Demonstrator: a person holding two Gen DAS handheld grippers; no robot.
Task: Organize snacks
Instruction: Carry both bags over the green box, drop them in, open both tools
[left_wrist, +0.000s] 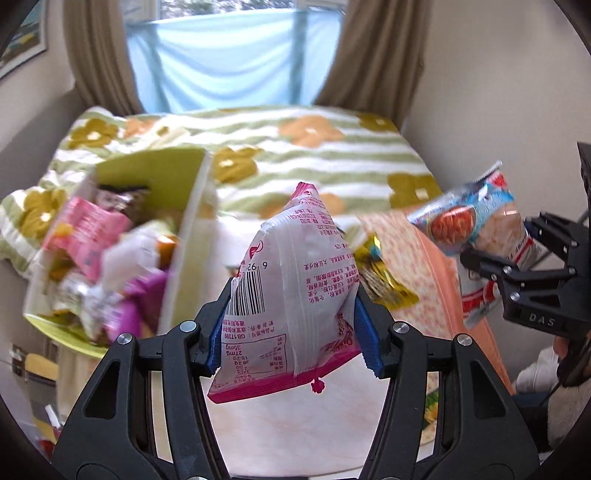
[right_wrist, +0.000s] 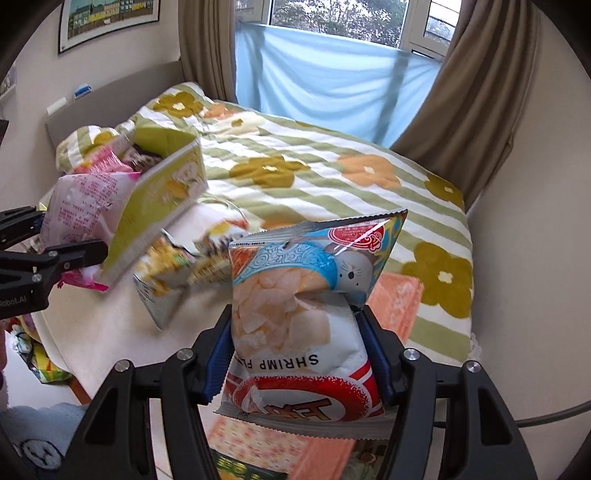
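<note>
Snacks are heading for the green box: you are pinching a pink-and-white packet in your left hand-held gripper beside it, and a shrimp-chip bag in your right hand-held gripper, farther off, ready to drop in.

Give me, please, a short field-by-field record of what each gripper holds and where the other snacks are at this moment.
left gripper: shut on pink-and-white snack bag, lifted clear of the table
right gripper: shut on shrimp chips bag, also lifted
green box: on the table's left side, open, filled with packets
loose snacks: yellow packets lying on the white table
background: bed with flowered blanket, window with curtains
</note>
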